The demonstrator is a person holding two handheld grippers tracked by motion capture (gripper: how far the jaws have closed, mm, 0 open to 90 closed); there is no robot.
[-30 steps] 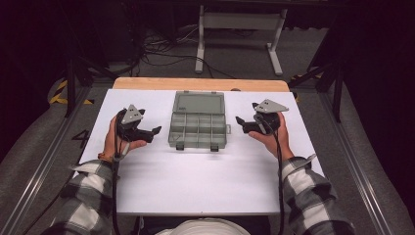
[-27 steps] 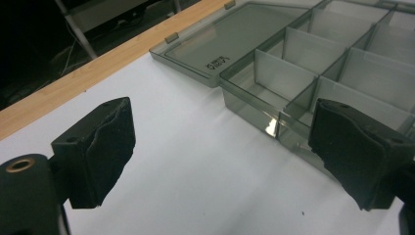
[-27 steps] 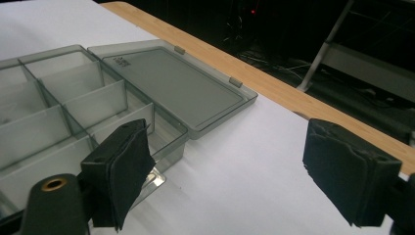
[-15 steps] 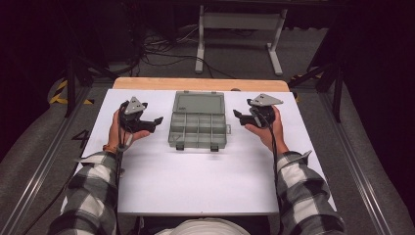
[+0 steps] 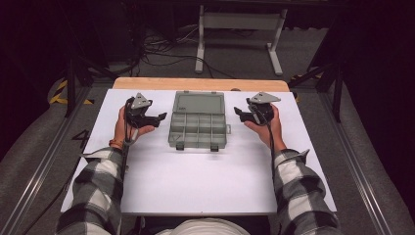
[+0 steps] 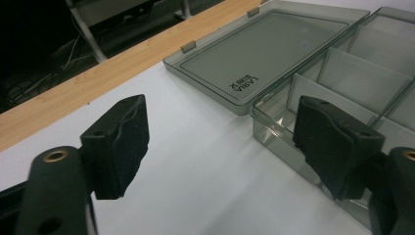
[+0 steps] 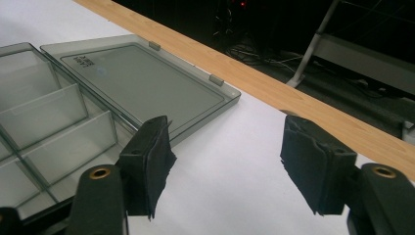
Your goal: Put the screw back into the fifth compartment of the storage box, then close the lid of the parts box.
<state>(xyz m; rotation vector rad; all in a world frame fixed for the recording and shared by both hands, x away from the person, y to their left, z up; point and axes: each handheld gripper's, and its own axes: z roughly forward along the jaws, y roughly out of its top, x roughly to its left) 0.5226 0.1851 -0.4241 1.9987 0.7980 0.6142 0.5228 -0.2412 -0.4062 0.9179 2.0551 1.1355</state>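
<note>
Jaws of both grippers (image 5: 161,117) (image 5: 238,113) parted, just closing on nothing; bare table (image 5: 195,181) flanks the organizer box (image 5: 197,129).

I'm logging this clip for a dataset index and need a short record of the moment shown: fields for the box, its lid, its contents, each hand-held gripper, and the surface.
box: clear grey compartment box, mid-table between the two grippers
lid: open, lying flat behind the box
contents: visible compartments look empty
left hand-held gripper: left of the box, jaws open and just closing, nothing between them
right hand-held gripper: right of the box, jaws open and just closing, nothing between them
surface: white table top, wooden far edge
</note>
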